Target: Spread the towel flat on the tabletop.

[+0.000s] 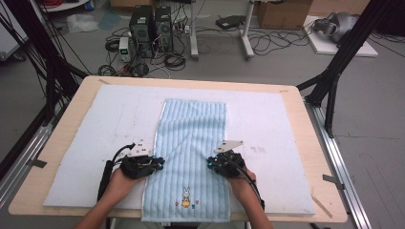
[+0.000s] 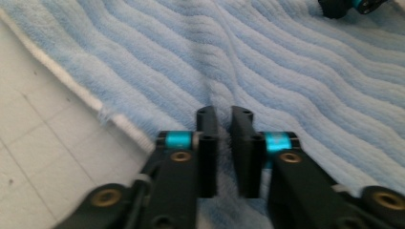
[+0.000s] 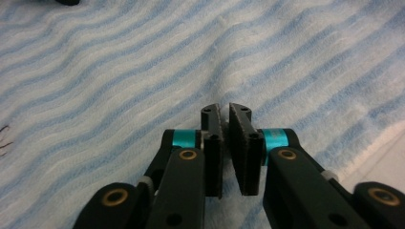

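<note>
Light-blue striped towel [image 1: 191,157], terry, lying lengthwise down the middle of the white pad [image 1: 95,143] on my wooden table [image 1: 62,138], its rabbit motif [image 1: 186,193] nearest me. My left gripper [image 1: 160,164] is resting at the towel's left edge, jaws drawn almost together, and I am pinching a small ridge of cloth between them. My right gripper [image 1: 210,163] is sitting toward the right side of the towel, jaws likewise nearly closed, nipping a fold of the pile. Creases are running from both grips.
</note>
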Tool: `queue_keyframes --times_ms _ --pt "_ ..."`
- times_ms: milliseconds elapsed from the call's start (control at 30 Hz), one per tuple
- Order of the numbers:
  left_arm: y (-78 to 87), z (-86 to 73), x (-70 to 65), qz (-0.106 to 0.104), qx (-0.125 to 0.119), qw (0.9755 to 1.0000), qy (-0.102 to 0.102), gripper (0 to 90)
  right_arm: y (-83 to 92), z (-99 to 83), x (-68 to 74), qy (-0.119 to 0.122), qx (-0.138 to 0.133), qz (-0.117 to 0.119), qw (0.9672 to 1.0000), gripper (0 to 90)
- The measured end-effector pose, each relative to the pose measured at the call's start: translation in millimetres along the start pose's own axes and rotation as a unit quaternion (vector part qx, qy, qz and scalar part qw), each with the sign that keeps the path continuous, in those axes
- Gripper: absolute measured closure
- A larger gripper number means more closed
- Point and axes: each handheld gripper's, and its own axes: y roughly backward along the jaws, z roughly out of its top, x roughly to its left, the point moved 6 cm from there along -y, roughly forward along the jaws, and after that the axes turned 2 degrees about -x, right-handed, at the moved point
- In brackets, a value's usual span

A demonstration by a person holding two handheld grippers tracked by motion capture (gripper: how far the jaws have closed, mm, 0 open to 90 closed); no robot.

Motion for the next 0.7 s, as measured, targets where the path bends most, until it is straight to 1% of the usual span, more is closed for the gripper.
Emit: queue_keyframes --times_ms 100,167,233,300,433,500,533,567,600,633,667,700 --pt "5.8 -4.3 -7.8 -0.013 0.003 0.9999 -0.004 85.5 2.9 -2.5 3.4 -0.002 0.001 0.012 0.9999 85.2" --pt "8.8 -7.1 -11.6 -0.019 0.002 0.9998 -0.004 85.6 5.9 -5.4 7.7 -0.001 0.002 0.024 0.9997 85.2" --pt "12.3 -10.2 -15.6 -0.028 0.001 0.9996 0.0 85.6 10.4 -9.7 12.7 0.002 0.004 0.037 0.9993 85.1" --pt "14.5 -12.2 -18.5 -0.034 0.001 0.9994 0.0 85.4 13.4 -12.5 15.4 0.003 0.005 0.043 0.9991 84.9" --pt "19.2 -16.6 -28.3 -0.048 0.002 0.9988 -0.003 85.3 20.7 -18.7 23.4 0.008 0.01 0.054 0.9985 84.1" --pt "21.3 -17.4 -32.0 -0.055 0.0 0.9985 -0.004 85.0 23.9 -20.5 27.0 0.011 0.013 0.062 0.9979 81.7" --pt "21.8 -16.6 -32.4 -0.055 -0.002 0.9985 -0.005 84.3 25.0 -19.9 27.6 0.012 0.009 0.064 0.9978 79.1" --pt "22.3 -13.4 -31.2 -0.052 -0.012 0.9986 0.001 81.6 25.6 -18.6 27.1 0.013 0.004 0.064 0.9978 75.5" --pt "22.3 -10.4 -29.1 -0.044 -0.02 0.9988 0.009 71.4 26.9 -15.0 25.4 0.006 -0.008 0.06 0.9981 72.8" --pt "22.6 -4.7 -24.4 -0.033 -0.035 0.9986 0.023 61.9 26.8 -12.2 23.1 0.002 -0.017 0.057 0.9982 71.0" --pt "22.8 -1.2 -21.1 -0.027 -0.045 0.9983 0.026 60.0 26.2 -7.0 19.3 -0.006 -0.027 0.049 0.9984 67.1" --pt "22.5 4.1 -14.7 -0.017 -0.053 0.9981 0.028 58.2 24.7 -3.5 16.1 -0.009 -0.033 0.043 0.9985 65.9"
